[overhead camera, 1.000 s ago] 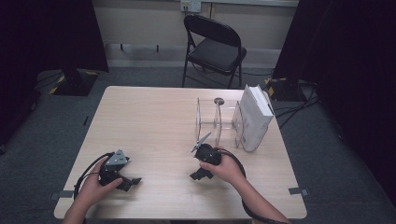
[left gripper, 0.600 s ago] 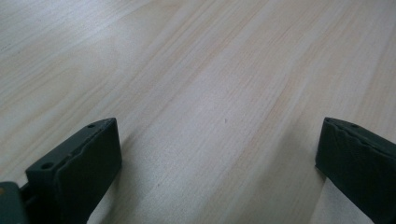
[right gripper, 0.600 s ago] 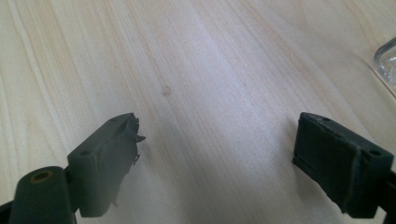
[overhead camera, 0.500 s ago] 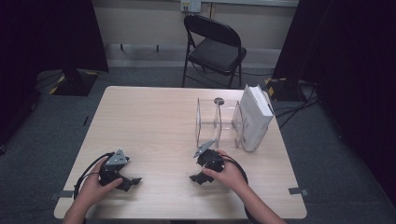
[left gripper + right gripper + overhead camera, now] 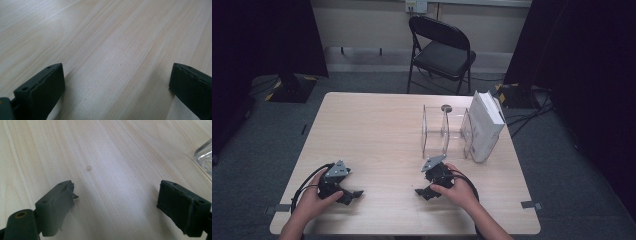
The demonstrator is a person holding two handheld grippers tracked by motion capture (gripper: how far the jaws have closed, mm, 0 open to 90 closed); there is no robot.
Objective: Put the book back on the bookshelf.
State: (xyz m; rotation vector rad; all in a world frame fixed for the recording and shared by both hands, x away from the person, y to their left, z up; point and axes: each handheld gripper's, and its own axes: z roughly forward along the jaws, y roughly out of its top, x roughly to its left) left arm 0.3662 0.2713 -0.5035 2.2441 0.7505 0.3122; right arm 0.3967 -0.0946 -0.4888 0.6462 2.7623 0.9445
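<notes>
The left claw (image 5: pixel 353 193) rests low on the bench (image 5: pixel 377 130) at its near left part; its jaws stand wide apart and hold nothing, only bare wood lies between them. The right claw (image 5: pixel 422 192) sits near the middle of the front edge, also wide open and empty. The clear acrylic rack (image 5: pixel 444 132) stands just beyond it, toward the far right, with a white box (image 5: pixel 485 125) leaning against its right side. I judge the work is at its very start: nothing is grasped yet, and everything is left to do.
</notes>
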